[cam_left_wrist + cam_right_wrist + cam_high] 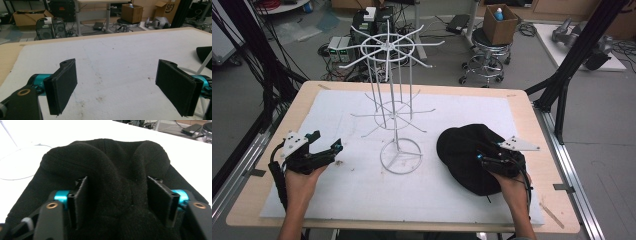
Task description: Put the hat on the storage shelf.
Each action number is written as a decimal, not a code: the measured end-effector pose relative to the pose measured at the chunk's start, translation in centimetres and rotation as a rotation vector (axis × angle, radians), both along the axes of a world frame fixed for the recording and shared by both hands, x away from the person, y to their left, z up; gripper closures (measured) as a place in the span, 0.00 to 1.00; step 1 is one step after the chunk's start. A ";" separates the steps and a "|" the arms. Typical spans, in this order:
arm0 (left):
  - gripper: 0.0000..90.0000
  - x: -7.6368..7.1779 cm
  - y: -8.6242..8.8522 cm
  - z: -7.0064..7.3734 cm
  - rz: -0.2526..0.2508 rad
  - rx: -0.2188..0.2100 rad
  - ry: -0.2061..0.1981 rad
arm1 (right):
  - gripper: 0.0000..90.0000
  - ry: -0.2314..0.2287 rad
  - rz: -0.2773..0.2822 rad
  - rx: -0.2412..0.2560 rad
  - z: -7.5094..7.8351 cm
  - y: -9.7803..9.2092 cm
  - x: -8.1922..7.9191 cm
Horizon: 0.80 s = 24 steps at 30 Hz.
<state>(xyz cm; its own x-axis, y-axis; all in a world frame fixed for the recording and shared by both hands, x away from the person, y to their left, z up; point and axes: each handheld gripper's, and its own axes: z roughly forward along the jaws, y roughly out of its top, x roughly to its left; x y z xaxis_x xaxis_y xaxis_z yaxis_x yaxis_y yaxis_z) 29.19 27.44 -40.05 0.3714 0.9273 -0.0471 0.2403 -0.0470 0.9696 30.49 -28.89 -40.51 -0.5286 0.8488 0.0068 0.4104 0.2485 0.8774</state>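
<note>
A black knit hat (pixel 460 142) lies on the white mat at the right of the table. My right gripper (pixel 483 154) sits over its near side. In the right gripper view the jaws stand wide apart on either side of a raised fold of the hat (pixel 107 157), with the fabric bulging between the pads (pixel 81 200). My left gripper (pixel 327 140) rests low over the mat at the left, open, with nothing but bare mat between its pads (pixel 63 87). A white wire display rack (pixel 393 95) stands upright between the two grippers.
The rack's ring base (pixel 401 156) rests on the mat (pixel 362 190), and its wire arms spread out at two heights. The wooden table edge (pixel 262 165) frames the mat. A stool with a cardboard box (pixel 498 22) and electronics stand beyond the table.
</note>
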 end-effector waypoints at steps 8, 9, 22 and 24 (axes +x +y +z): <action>0.20 0.0 0.0 0.0 0.004 -0.002 0.000 | 0.61 -0.018 -0.004 -0.022 0.0 0.0 -0.3; 0.20 0.0 0.1 0.0 0.003 -0.002 0.001 | 0.63 -0.022 -0.002 -0.018 0.0 0.0 -0.3; 0.20 0.0 0.2 0.0 0.008 -0.010 -0.003 | 0.82 -0.059 -0.025 0.050 0.0 -0.6 -0.8; 0.20 0.0 0.2 0.0 0.010 -0.010 -0.003 | 0.84 -0.071 -0.027 0.074 0.2 -0.7 -1.0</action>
